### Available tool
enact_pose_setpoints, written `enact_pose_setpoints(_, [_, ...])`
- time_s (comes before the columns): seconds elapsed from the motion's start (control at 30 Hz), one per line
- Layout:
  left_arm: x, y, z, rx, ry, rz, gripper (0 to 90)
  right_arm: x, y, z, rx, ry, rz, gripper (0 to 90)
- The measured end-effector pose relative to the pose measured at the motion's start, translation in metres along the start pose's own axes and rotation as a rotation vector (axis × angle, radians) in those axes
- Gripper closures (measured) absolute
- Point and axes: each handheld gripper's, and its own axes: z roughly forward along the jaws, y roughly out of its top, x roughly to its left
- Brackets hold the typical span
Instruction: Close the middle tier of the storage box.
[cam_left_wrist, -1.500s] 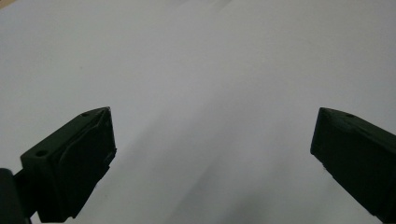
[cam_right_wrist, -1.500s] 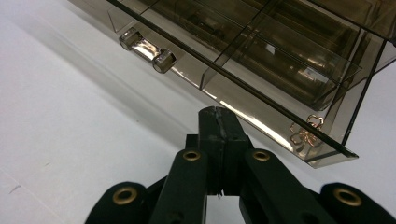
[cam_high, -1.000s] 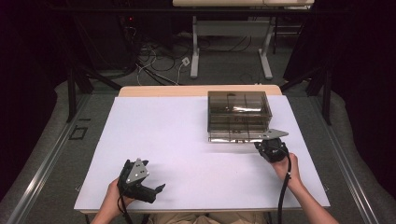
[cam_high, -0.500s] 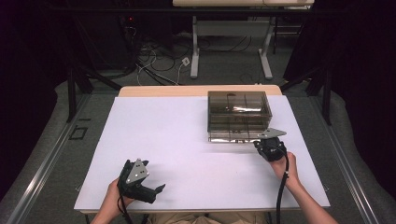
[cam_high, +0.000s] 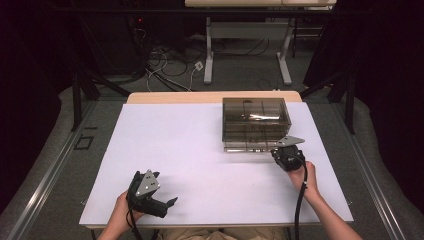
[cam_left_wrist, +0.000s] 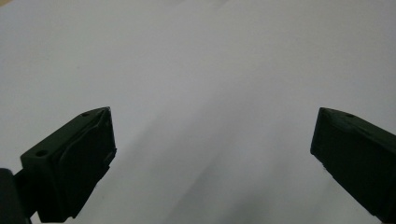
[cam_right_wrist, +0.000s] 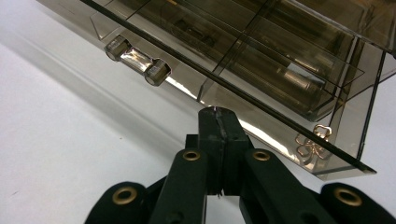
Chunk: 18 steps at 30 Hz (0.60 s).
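A smoky see-through drawer box (cam_high: 255, 117) stands on the white table (cam_high: 200, 150) at the back right. Its lowest drawer (cam_right_wrist: 224, 70) has a clear bar handle (cam_right_wrist: 135, 60) and a small clover ornament (cam_right_wrist: 312, 142) at one corner. My right gripper (cam_right_wrist: 218, 116) is shut, jaws pressed together with nothing between them, its tips right at that drawer's front to the side of the handle. In the high view the right gripper (cam_high: 283, 151) sits at the box's front right corner. My left gripper (cam_high: 165, 189) rests near the table's front left, open over bare table (cam_left_wrist: 215, 114).
The table's wooden far edge (cam_high: 210, 96) runs behind the box. Beyond it stand metal desk legs (cam_high: 207, 65) and loose cables (cam_high: 170, 70) on the grey floor. A cable (cam_high: 300, 200) trails from the right gripper along the person's forearm.
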Motion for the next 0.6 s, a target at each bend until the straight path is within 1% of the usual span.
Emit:
enact_pose_setpoints(0.07, [0.0000,0.0000,0.0001,0.001,0.000,0.000,0.1,-0.0003,0.0006,0.0014,0.005,0.002,-0.010,90.0])
enact_pose_setpoints(0.17, [-0.0001,0.0000,-0.0003,0.002,0.001,-0.001,0.1,0.0010,0.0022,0.0035,0.010,0.007,-0.004,90.0])
enact_pose_setpoints(0.23, [0.0003,-0.0003,-0.0002,0.000,0.002,-0.004,0.1,0.0009,0.0029,0.0038,0.010,0.002,-0.010,90.0])
enact_pose_setpoints(0.3, [0.0003,-0.0003,-0.0001,0.000,0.002,-0.004,0.1,0.0012,0.0038,0.0044,0.012,0.010,-0.009,90.0])
enact_pose_setpoints(0.5, [0.0002,0.0000,-0.0010,0.005,0.004,-0.002,0.1,0.0031,0.0067,0.0063,0.016,0.013,-0.018,90.0])
enact_pose_setpoints(0.6, [0.0002,-0.0003,-0.0003,-0.004,0.006,-0.008,0.1,0.0037,0.0079,0.0072,0.017,0.016,-0.019,90.0])
